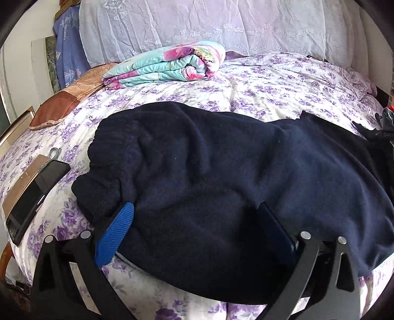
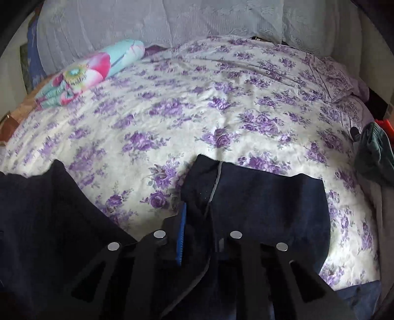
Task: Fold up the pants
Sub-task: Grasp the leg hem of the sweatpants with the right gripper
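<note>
The dark navy pants [image 1: 221, 167] lie spread across a bed covered by a sheet [image 1: 270, 83] printed with purple flowers, the ribbed waistband bunched toward the left in the left wrist view and the legs running off to the right. The left gripper [image 1: 194, 209] stands wide open at the near edge of the pants, its blue finger [image 1: 115, 231] against the fabric by the waistband and its other finger lying on the cloth further right; it grips nothing, and the pants fill the gap between the two.

The right gripper [image 2: 197, 209] is closed down on a fold of a pant leg, the dark cloth standing up pinched between its fingers, with a leg end lying flat just beyond and to the right.

Further out, a folded floral quilt [image 1: 170, 65] sits near the head of the bed below a white lace cover [image 1: 221, 22]. A phone [image 1: 34, 197] rests on the sheet left of the waistband, and a brown cushion [image 1: 66, 98] lies beyond it.
</note>
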Motion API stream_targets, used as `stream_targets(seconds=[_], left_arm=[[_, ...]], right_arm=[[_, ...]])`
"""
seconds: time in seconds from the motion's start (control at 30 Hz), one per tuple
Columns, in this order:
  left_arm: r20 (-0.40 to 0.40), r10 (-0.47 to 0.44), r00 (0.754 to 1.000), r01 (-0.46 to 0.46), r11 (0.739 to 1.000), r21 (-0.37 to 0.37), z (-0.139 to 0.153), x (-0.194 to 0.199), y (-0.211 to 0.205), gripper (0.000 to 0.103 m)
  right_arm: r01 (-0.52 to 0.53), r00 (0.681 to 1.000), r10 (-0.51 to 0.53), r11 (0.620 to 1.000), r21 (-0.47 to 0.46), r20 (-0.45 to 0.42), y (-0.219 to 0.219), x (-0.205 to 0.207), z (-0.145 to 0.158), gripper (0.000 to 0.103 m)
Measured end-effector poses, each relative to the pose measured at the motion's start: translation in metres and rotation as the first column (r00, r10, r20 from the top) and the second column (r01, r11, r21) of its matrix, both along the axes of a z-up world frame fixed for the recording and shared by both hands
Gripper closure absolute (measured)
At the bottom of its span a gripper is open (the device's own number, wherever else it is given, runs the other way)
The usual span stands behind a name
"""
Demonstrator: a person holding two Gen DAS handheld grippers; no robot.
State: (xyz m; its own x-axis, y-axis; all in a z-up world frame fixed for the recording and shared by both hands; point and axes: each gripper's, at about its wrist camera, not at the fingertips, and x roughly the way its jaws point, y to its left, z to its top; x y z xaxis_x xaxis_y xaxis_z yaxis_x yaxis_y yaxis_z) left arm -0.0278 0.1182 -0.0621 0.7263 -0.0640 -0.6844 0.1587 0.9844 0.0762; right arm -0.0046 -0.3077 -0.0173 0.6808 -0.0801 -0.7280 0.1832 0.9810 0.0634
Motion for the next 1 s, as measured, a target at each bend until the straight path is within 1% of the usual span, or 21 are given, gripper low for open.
stream_targets(seconds=[0.1, 0.13, 0.2, 0.23, 0.27, 0.3, 0.33, 0.37, 0.4, 0.43, 0.47, 0.5, 0.53, 0.57, 0.6, 0.63, 0.67, 0.7, 0.77, 0.9, 1.0], left_arm=[[0.001, -0.005, 1.000, 0.005, 1.000, -0.003, 0.000, -0.001, -0.001, 0.005], [0.001, -0.007, 1.000, 0.007, 1.000, -0.004, 0.001, -0.002, -0.001, 0.005], [0.000, -0.011, 1.000, 0.011, 1.000, -0.008, 0.001, -0.002, -0.001, 0.005], [0.001, -0.013, 1.000, 0.013, 1.000, -0.010, 0.001, -0.003, 0.000, 0.005], [0.001, -0.013, 1.000, 0.013, 1.000, -0.012, 0.001, -0.003, 0.001, 0.005], [0.001, -0.013, 1.000, 0.013, 1.000, -0.014, 0.001, -0.002, 0.001, 0.005], [0.001, -0.013, 1.000, 0.013, 1.000, -0.014, 0.001, -0.002, 0.001, 0.005], [0.000, -0.012, 1.000, 0.012, 1.000, -0.014, 0.001, -0.002, 0.001, 0.005], [0.000, -0.012, 1.000, 0.012, 1.000, -0.013, 0.001, -0.002, 0.001, 0.005], [-0.001, -0.011, 1.000, 0.011, 1.000, -0.011, 0.001, -0.002, 0.000, 0.005], [-0.002, -0.011, 1.000, 0.011, 1.000, -0.009, 0.001, -0.002, 0.000, 0.005], [-0.002, -0.010, 1.000, 0.010, 1.000, -0.008, 0.001, -0.002, 0.000, 0.005], [-0.004, -0.009, 1.000, 0.009, 1.000, -0.006, 0.001, -0.002, 0.000, 0.005], [-0.004, -0.008, 1.000, 0.008, 1.000, -0.005, 0.001, -0.002, -0.001, 0.005], [-0.004, -0.008, 1.000, 0.008, 1.000, -0.005, 0.001, -0.002, 0.000, 0.005], [-0.004, -0.008, 1.000, 0.008, 1.000, -0.005, 0.001, -0.002, 0.000, 0.005], [-0.003, -0.008, 1.000, 0.008, 1.000, -0.005, 0.001, -0.002, 0.000, 0.005], [-0.003, -0.008, 1.000, 0.008, 1.000, -0.005, 0.001, -0.001, 0.000, 0.005], [-0.003, -0.006, 1.000, 0.006, 1.000, -0.005, 0.001, -0.001, 0.000, 0.005], [-0.004, 0.000, 1.000, 0.000, 1.000, -0.002, 0.001, 0.001, 0.000, 0.005], [-0.002, 0.003, 1.000, -0.003, 1.000, -0.001, 0.001, 0.000, 0.000, 0.005]], right_arm=[[0.039, 0.989, -0.058, 0.990, 0.134, 0.139, -0.024, -0.059, 0.033, 0.090], [0.060, 0.980, -0.092, 0.982, 0.178, 0.177, -0.035, -0.083, 0.043, 0.091], [0.126, 0.953, -0.193, 0.953, 0.275, 0.233, -0.063, -0.145, 0.053, 0.092], [0.175, 0.937, -0.256, 0.933, 0.313, 0.237, -0.076, -0.176, 0.052, 0.093], [0.230, 0.925, -0.315, 0.910, 0.344, 0.214, -0.090, -0.202, 0.044, 0.094], [0.283, 0.920, -0.358, 0.889, 0.361, 0.160, -0.100, -0.223, 0.031, 0.093], [0.336, 0.915, -0.392, 0.871, 0.360, 0.094, -0.110, -0.237, 0.016, 0.091], [0.412, 0.892, -0.450, 0.845, 0.340, 0.038, -0.118, -0.253, 0.002, 0.091], [0.469, 0.866, -0.499, 0.821, 0.326, 0.011, -0.124, -0.266, -0.008, 0.091], [0.478, 0.856, -0.517, 0.805, 0.352, 0.021, -0.130, -0.275, -0.013, 0.091], [0.468, 0.848, -0.527, 0.790, 0.397, 0.049, -0.133, -0.281, -0.012, 0.091], [0.462, 0.839, -0.538, 0.784, 0.415, 0.080, -0.133, -0.282, -0.007, 0.091], [0.449, 0.836, -0.535, 0.795, 0.409, 0.122, -0.130, -0.280, 0.001, 0.091], [0.432, 0.841, -0.519, 0.814, 0.387, 0.152, -0.126, -0.273, 0.009, 0.091], [0.410, 0.856, -0.489, 0.840, 0.357, 0.166, -0.121, -0.262, 0.016, 0.086], [0.388, 0.871, -0.460, 0.860, 0.331, 0.173, -0.118, -0.252, 0.021, 0.079], [0.373, 0.883, -0.436, 0.876, 0.305, 0.173, -0.114, -0.242, 0.024, 0.060], [0.368, 0.889, -0.424, 0.887, 0.279, 0.173, -0.111, -0.234, 0.026, 0.054], [0.353, 0.900, -0.399, 0.904, 0.240, 0.176, -0.107, -0.226, 0.027, 0.054], [0.291, 0.919, -0.344, 0.922, 0.257, 0.192, -0.098, -0.225, 0.022, 0.054], [0.229, 0.940, -0.282, 0.938, 0.260, 0.192, -0.079, -0.217, 0.019, 0.054]])
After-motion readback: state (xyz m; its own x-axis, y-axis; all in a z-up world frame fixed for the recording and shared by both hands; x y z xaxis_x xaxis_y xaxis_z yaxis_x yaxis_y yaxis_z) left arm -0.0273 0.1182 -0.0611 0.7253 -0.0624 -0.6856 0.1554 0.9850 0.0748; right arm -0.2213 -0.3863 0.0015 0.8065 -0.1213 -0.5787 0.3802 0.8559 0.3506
